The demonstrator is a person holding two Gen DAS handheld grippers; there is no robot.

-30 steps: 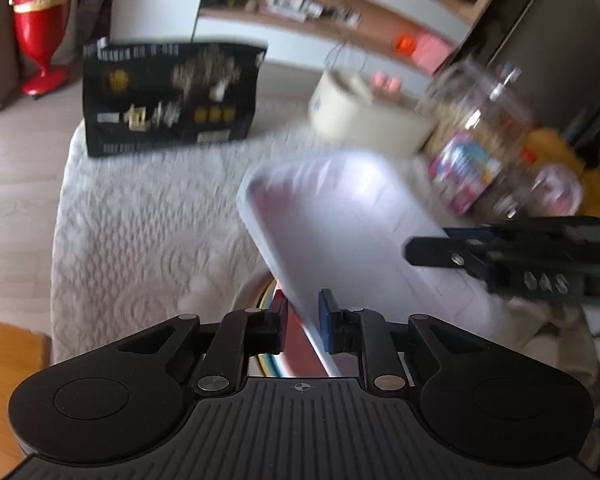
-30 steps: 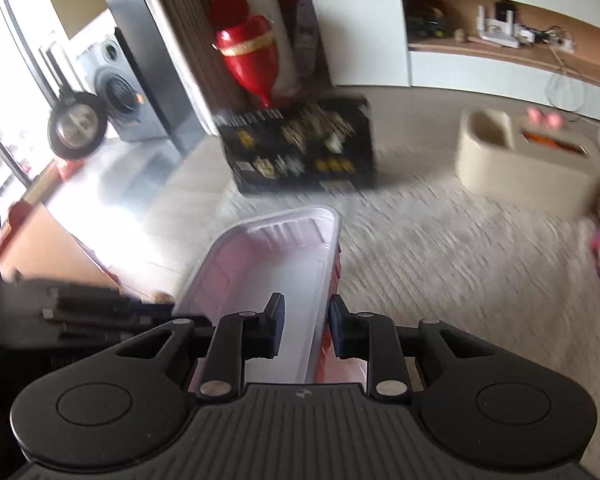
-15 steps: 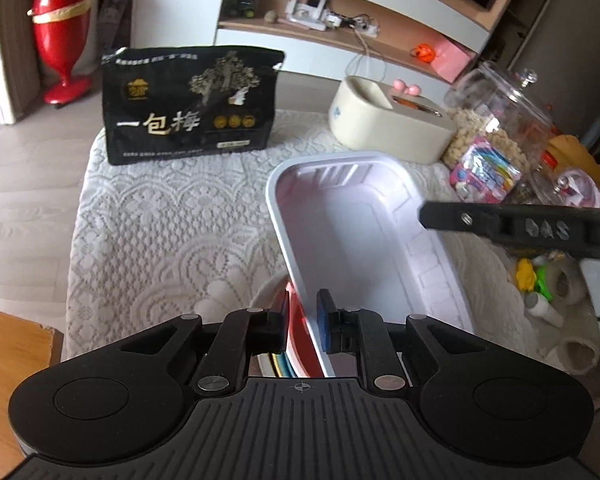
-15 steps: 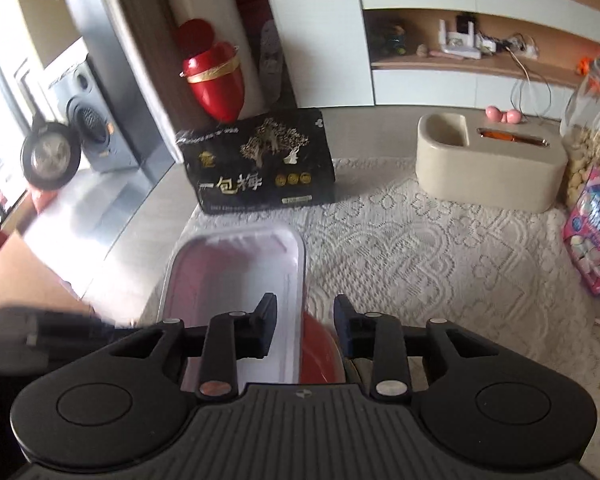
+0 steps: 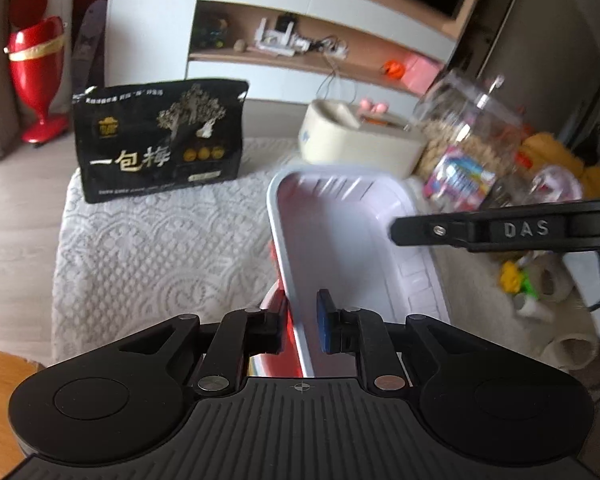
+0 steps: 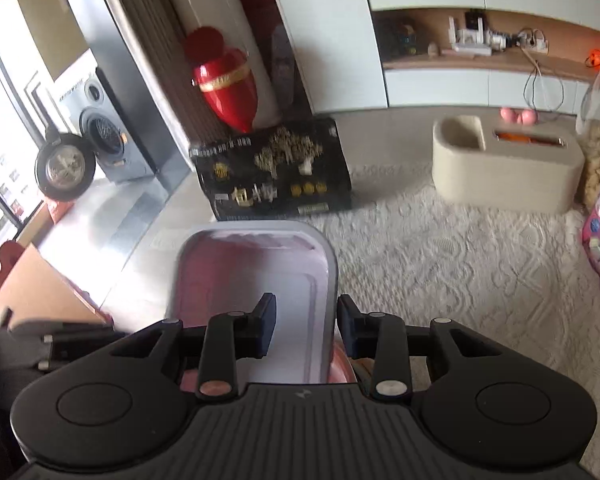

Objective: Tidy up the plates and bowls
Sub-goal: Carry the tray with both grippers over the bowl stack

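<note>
A pale lilac rectangular plastic dish (image 5: 352,248) sits on a stack of plates, with a red plate (image 5: 274,308) showing under it. My left gripper (image 5: 302,322) has its jaws parted a little around the dish's near rim. My right gripper (image 6: 306,328) is open, its jaws astride the dish's (image 6: 256,280) right rim with gaps on both sides. A red plate edge (image 6: 340,364) shows below it. The right gripper's finger (image 5: 500,230) reaches over the dish in the left wrist view.
A white lace cloth (image 5: 152,248) covers the table. At the back stand a black snack bag (image 5: 160,140), a cream container (image 5: 360,140) and a glass jar (image 5: 468,128). Candy packets and small toys (image 5: 520,276) lie to the right.
Both grippers' jaws have opened wider around the dish's rim. The dish has settled lower onto the stack.
</note>
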